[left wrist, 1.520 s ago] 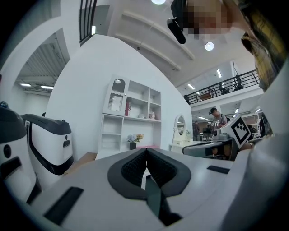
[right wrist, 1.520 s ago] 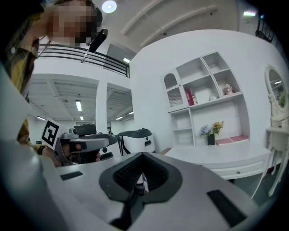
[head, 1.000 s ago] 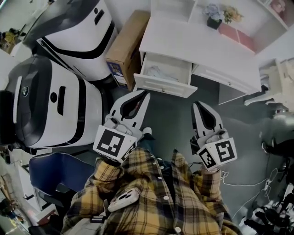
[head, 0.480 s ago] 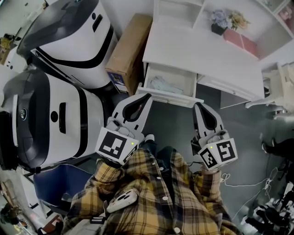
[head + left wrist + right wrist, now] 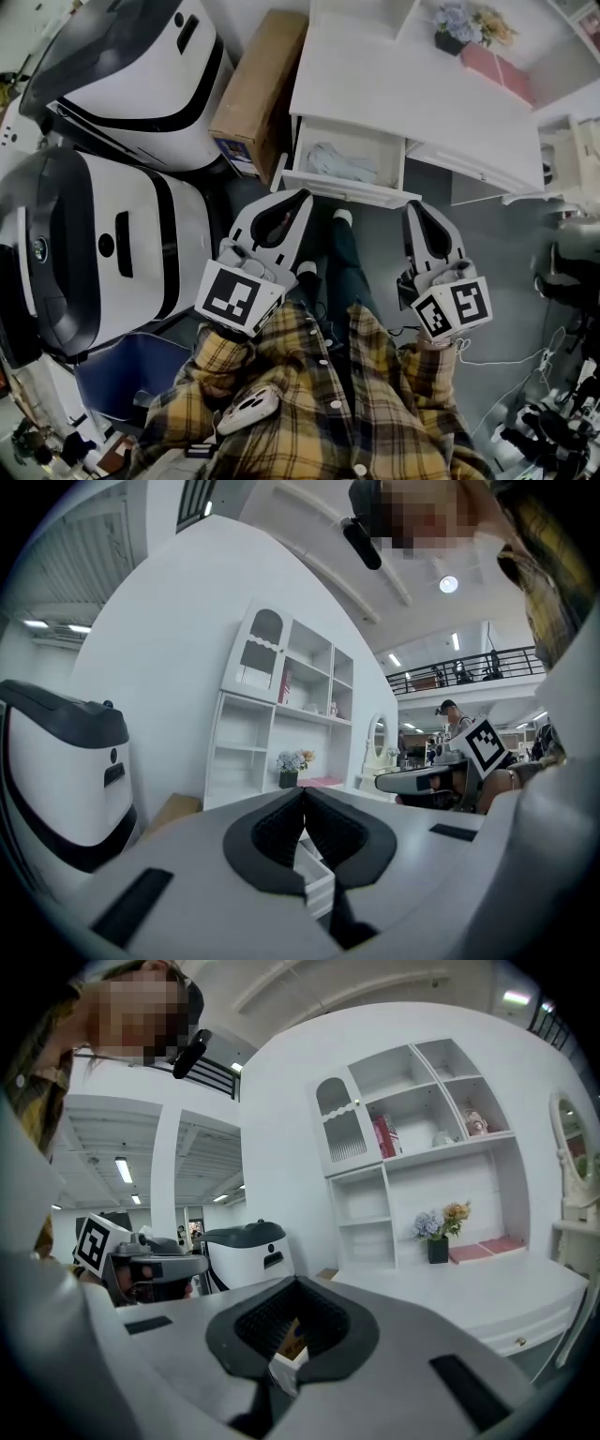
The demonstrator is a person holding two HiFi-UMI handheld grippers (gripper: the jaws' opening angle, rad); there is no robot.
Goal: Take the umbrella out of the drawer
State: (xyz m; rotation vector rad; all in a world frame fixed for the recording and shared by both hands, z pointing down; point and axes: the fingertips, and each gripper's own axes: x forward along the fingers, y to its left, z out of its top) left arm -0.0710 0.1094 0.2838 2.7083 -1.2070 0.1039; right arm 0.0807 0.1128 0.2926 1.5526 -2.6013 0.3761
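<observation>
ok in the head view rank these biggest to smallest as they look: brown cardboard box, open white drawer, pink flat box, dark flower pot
1. brown cardboard box and open white drawer: look about alike, can't rank them
2. pink flat box
3. dark flower pot, smallest

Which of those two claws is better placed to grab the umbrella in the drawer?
Left, probably: the left gripper points at the open drawer, nearer the umbrella; the right gripper sits off its right corner.

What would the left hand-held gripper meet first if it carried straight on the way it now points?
The left hand-held gripper would probably first meet the front panel of the open drawer, though depth is unclear.
</observation>
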